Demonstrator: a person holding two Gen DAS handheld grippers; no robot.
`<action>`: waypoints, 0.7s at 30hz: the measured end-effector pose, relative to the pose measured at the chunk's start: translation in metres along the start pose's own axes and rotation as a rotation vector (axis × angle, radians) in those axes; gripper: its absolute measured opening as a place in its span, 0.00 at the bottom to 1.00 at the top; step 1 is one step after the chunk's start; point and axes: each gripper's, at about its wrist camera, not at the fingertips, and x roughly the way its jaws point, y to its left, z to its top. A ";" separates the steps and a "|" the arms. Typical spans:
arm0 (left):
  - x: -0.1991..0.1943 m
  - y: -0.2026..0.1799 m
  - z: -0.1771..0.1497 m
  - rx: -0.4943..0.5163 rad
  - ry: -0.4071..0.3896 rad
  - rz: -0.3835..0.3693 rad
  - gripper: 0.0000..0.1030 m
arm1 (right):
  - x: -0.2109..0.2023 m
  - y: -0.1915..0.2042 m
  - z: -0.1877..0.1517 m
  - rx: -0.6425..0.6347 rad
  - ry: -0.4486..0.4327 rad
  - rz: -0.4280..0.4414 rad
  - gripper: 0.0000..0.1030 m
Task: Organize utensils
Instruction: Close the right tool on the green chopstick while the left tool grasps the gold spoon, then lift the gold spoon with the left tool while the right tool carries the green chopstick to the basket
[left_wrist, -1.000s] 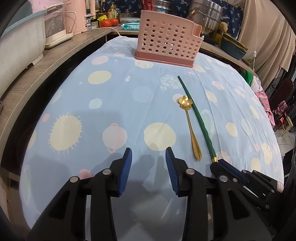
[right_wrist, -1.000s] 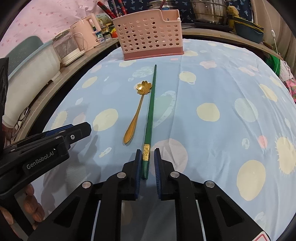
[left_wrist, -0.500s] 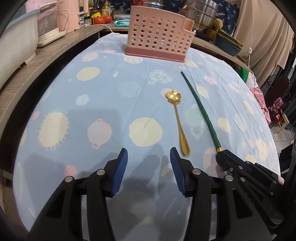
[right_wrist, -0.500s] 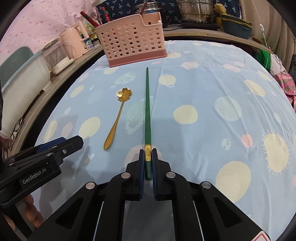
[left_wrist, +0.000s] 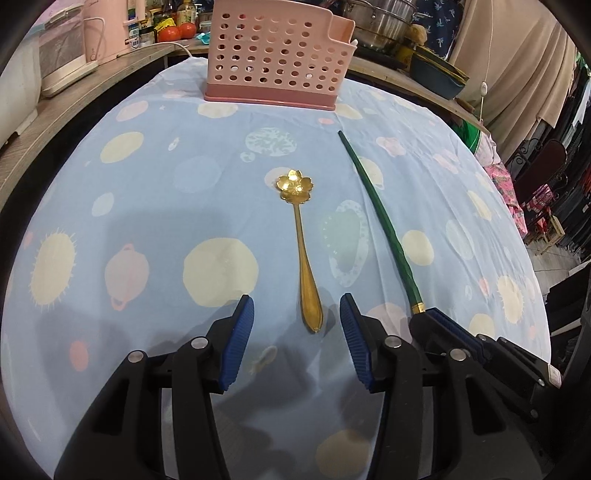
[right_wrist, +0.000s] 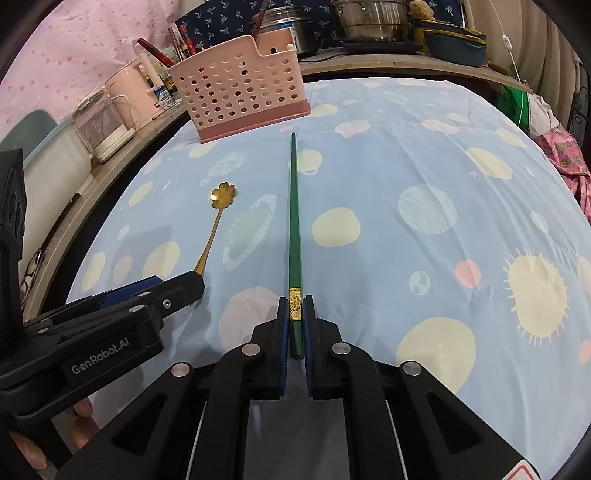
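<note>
My count on the cloth: one gold flower-bowl spoon (left_wrist: 300, 254), one green chopstick (right_wrist: 294, 236), one pink perforated caddy (left_wrist: 275, 55). Two grippers in my views. Behind: two steel pots, maybe more; clutter hides them

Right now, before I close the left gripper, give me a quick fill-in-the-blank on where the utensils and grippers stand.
1. The right gripper is shut on the green ____.
2. The handle tip of the gold spoon lies between the pads of the ____ gripper, which do not touch it.
3. The spoon's bowl is shaped like a ____.
4. The pink basket stands on the tablecloth beyond the utensils, and neither utensil is ____ it yet.

Missing words: chopstick; left; flower; in
</note>
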 end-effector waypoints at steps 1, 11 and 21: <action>0.000 -0.001 0.000 0.002 -0.001 0.000 0.40 | 0.000 0.000 0.000 0.000 0.001 0.001 0.07; 0.000 0.000 -0.002 0.016 -0.003 -0.007 0.10 | 0.001 0.000 0.000 0.001 0.001 0.003 0.07; -0.029 0.006 0.004 0.002 -0.072 -0.005 0.10 | -0.010 0.002 0.003 0.006 -0.016 0.022 0.07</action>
